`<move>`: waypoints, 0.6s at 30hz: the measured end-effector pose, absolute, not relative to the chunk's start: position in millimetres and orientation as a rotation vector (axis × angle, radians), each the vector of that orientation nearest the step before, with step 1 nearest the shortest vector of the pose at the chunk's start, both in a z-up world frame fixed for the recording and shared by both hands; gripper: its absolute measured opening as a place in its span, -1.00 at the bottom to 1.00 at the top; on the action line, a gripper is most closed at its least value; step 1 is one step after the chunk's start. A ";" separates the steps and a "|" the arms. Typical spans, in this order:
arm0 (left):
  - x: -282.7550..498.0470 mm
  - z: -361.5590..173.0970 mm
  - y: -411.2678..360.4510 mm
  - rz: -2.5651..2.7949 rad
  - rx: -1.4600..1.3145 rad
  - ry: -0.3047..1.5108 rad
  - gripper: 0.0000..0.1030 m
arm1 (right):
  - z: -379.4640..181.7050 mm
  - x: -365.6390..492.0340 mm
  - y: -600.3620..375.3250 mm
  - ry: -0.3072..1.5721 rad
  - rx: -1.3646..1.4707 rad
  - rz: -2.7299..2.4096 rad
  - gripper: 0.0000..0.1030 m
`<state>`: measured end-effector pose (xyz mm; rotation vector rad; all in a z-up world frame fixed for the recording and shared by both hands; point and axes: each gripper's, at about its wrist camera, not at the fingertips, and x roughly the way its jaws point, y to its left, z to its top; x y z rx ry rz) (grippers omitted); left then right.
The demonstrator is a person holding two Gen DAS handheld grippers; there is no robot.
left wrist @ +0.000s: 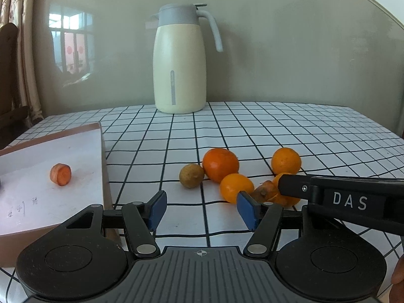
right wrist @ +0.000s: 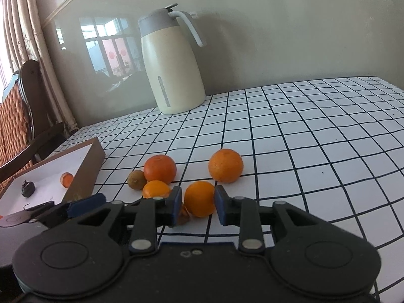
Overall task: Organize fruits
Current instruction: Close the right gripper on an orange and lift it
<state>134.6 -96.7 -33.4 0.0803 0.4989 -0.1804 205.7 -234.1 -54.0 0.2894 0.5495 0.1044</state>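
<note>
Several oranges lie together on the checked tablecloth: a dark one, a far right one and a small near one. A brownish-green round fruit sits at their left. My right gripper has its blue pads on either side of a small orange, close to touching it. A brown carrot-like piece lies beside it. My left gripper is open and empty, just in front of the fruits. A carrot slice lies in the white-lined box.
A cream thermos jug stands at the back by the wall. A small dark item lies in the box. A wooden chair stands left of the table. The table edge runs at the far right.
</note>
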 end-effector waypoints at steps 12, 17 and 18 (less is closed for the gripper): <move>133.9 -35.5 -105.3 -0.211 0.090 0.492 0.21 | -59.5 213.1 -249.5 0.579 0.381 0.100 -0.44; 139.7 -36.1 -102.1 -0.204 0.063 0.508 0.21 | -59.2 213.9 -249.6 0.590 0.403 0.140 -0.46; 140.7 -36.7 -101.5 -0.205 0.056 0.511 0.21 | -58.6 213.9 -247.1 0.586 0.386 0.139 -0.47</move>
